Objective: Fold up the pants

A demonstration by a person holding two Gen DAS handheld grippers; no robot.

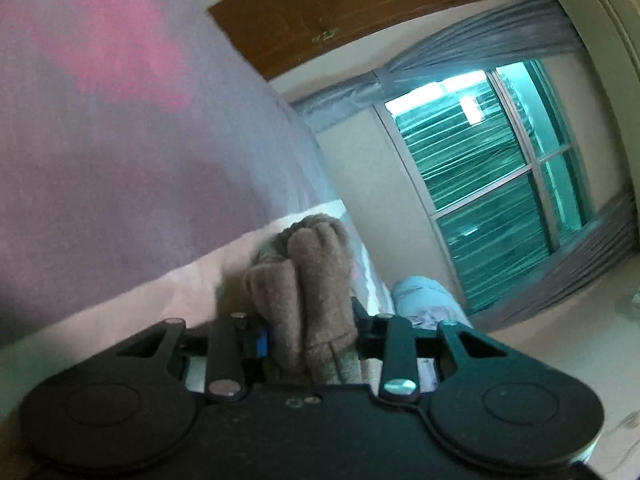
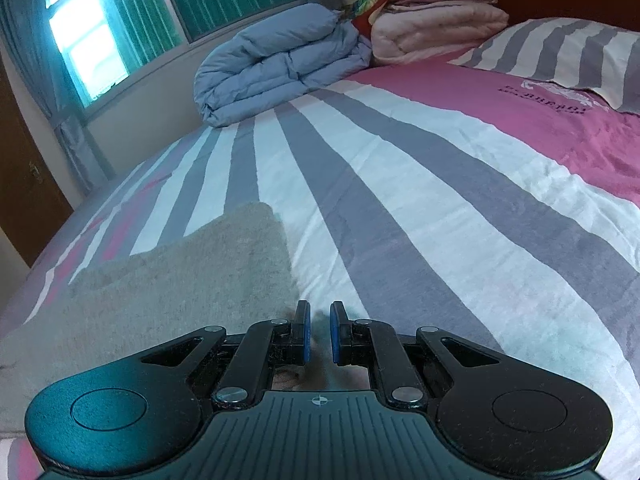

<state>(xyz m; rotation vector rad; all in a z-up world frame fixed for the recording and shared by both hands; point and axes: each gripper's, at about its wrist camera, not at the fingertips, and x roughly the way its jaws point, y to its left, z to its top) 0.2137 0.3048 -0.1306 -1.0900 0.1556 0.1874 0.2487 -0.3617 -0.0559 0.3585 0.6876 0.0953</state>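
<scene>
The pants are a tan fleecy fabric. In the left wrist view a bunched fold of the pants (image 1: 316, 264) stands up between the fingers of my left gripper (image 1: 312, 320), which is shut on it, and the view is rolled to one side. In the right wrist view the pants (image 2: 180, 280) lie flat on the striped bed sheet (image 2: 400, 184), with their right edge running down to my right gripper (image 2: 320, 332). Its blue pads (image 2: 306, 336) stand a narrow gap apart, with brownish fabric showing between and under them, so it appears shut on that edge.
A folded blue duvet (image 2: 280, 60), a pink blanket stack (image 2: 432, 28) and a striped pillow (image 2: 560, 52) lie at the far end of the bed. A window (image 1: 480, 168) with grey curtains and a brown wooden door (image 1: 340, 12) are beyond the bed.
</scene>
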